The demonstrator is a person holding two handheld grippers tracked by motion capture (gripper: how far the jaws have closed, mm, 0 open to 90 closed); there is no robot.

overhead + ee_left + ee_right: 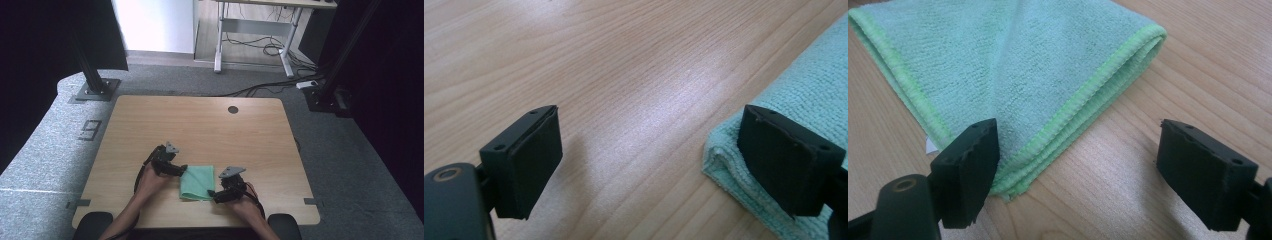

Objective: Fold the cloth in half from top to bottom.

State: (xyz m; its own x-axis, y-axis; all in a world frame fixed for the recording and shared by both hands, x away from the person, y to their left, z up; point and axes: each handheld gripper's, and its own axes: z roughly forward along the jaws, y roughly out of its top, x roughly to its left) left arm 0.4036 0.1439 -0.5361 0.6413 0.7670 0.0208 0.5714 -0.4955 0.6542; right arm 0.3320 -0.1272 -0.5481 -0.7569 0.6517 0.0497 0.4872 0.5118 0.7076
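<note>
A folded green cloth (197, 182) lies flat on the wooden table (200, 125), near its front edge. My left gripper (183, 170) stands at the cloth's left edge with its jaws open. In the left gripper view the left gripper (649, 145) has bare wood between its pads, and one pad sits in front of the cloth's (814, 85) folded edge. My right gripper (213, 193) is open at the cloth's front right corner. In the right gripper view the right gripper (1078, 150) has its jaws wide apart, with the hemmed corner of the cloth (1013, 65) reaching beside one pad, not pinched.
A round cable hole (233, 109) sits near the table's far edge. Two black frame posts (92, 70) stand on the carpet beyond the table, one at each side. A white desk frame (255, 30) and cables lie further back.
</note>
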